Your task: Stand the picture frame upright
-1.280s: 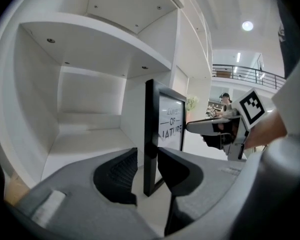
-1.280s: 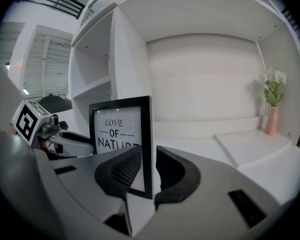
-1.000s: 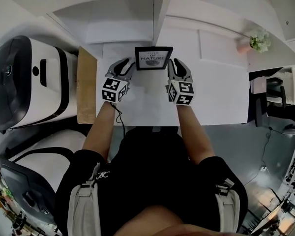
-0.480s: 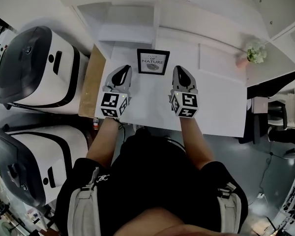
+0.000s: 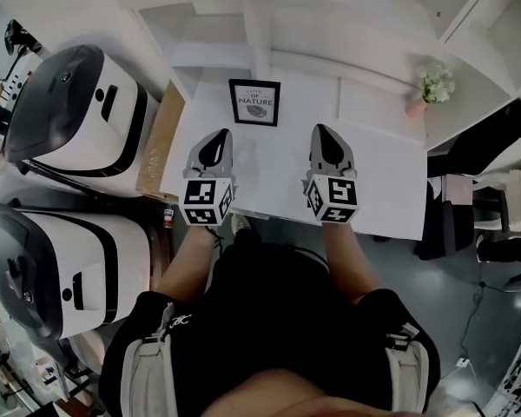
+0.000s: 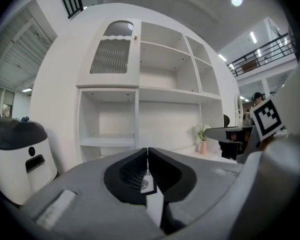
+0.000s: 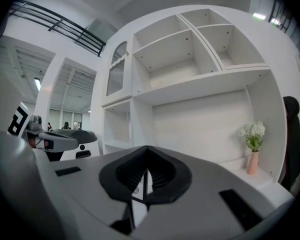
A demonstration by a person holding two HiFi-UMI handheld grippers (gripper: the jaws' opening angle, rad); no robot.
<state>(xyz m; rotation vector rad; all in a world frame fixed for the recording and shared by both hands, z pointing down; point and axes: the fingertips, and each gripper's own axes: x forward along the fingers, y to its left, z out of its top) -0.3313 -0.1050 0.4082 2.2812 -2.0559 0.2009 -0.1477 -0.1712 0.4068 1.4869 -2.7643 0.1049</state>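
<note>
The black picture frame [image 5: 254, 102] with a white print stands upright at the back of the white table [image 5: 382, 172], facing me. Both grippers hover over the table's near half, well short of the frame. My left gripper [image 5: 219, 134] is to the frame's lower left and my right gripper [image 5: 323, 129] to its lower right. Their jaws have just been closing and now meet with nothing between them. In the left gripper view the jaw tips [image 6: 148, 149] touch, and a sliver of the frame [image 6: 148, 182] shows behind them. The right gripper view shows the same [image 7: 147, 149].
Two large white and black machines [image 5: 69, 102] [image 5: 61, 268] stand left of the table, beside a wooden board [image 5: 156, 142]. A white shelf unit [image 6: 140, 84] rises behind the table. A small vase of flowers [image 5: 430, 85] sits at the back right, near a black chair [image 5: 478, 142].
Both grippers have drawn back from the sides of the frame toward me and risen, and their jaws have closed. The frame stays standing by itself.
</note>
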